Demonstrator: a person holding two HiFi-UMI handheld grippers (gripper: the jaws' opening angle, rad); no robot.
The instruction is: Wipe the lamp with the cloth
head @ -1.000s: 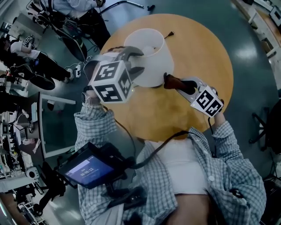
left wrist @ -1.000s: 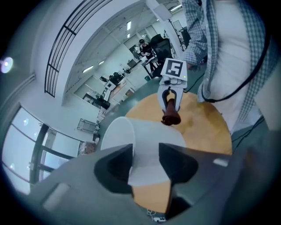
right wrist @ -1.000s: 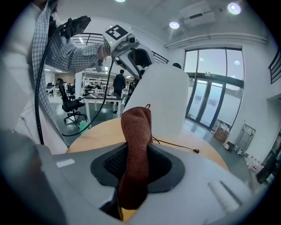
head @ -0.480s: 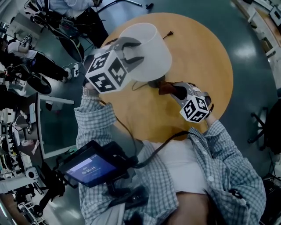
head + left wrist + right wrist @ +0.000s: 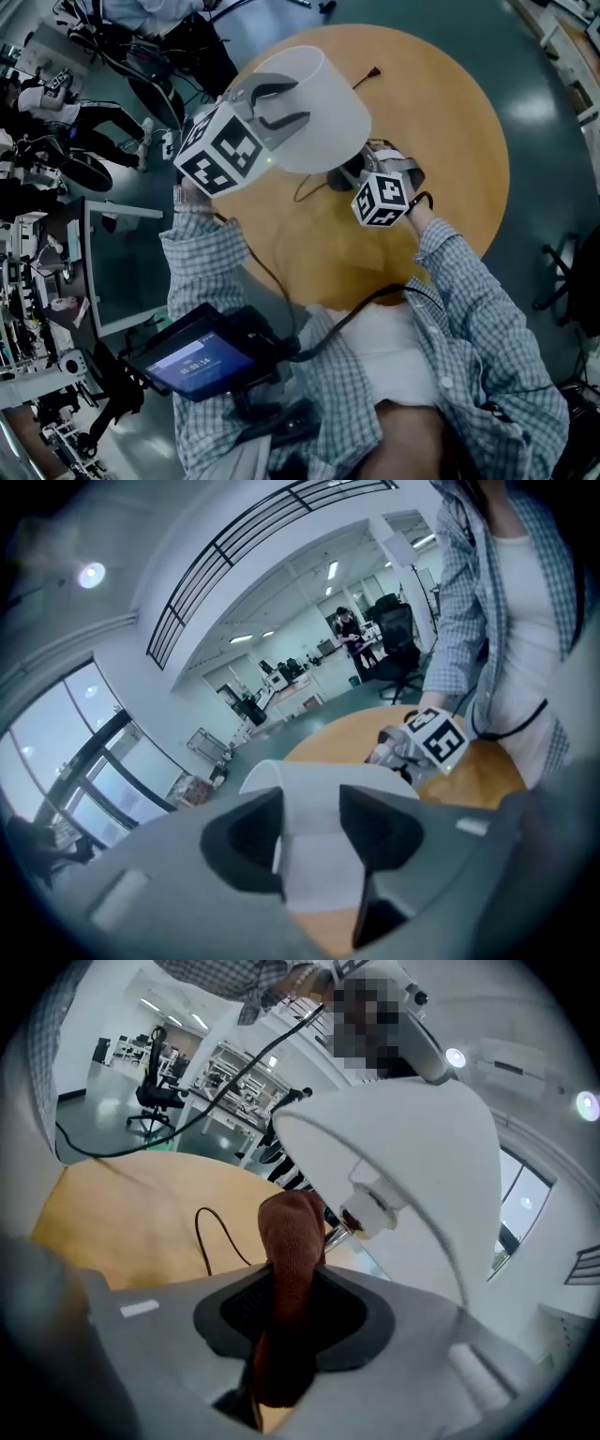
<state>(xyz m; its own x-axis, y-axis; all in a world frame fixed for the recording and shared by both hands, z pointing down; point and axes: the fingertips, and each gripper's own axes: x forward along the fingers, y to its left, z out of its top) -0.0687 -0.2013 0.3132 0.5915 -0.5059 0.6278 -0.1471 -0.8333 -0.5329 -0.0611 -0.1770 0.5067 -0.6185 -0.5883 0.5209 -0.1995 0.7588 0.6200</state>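
The white lamp shade leans over the round wooden table, its open end turned up and to the left. My left gripper is shut on the shade's wall, one jaw inside and one outside. My right gripper sits just under the shade's narrow end, shut on a brown cloth. The cloth's tip stands close to the lamp's socket and the stem below it. In the head view the cloth is mostly hidden behind the right gripper's marker cube.
The lamp's black cord loops across the table, and its plug lies near the far edge. A tablet on a mount hangs at my waist. Desks, chairs and seated people crowd the floor at the left.
My right gripper has swung left with the cloth, from the table's right side to under the shade. My left gripper has tipped the shade further over to the left.
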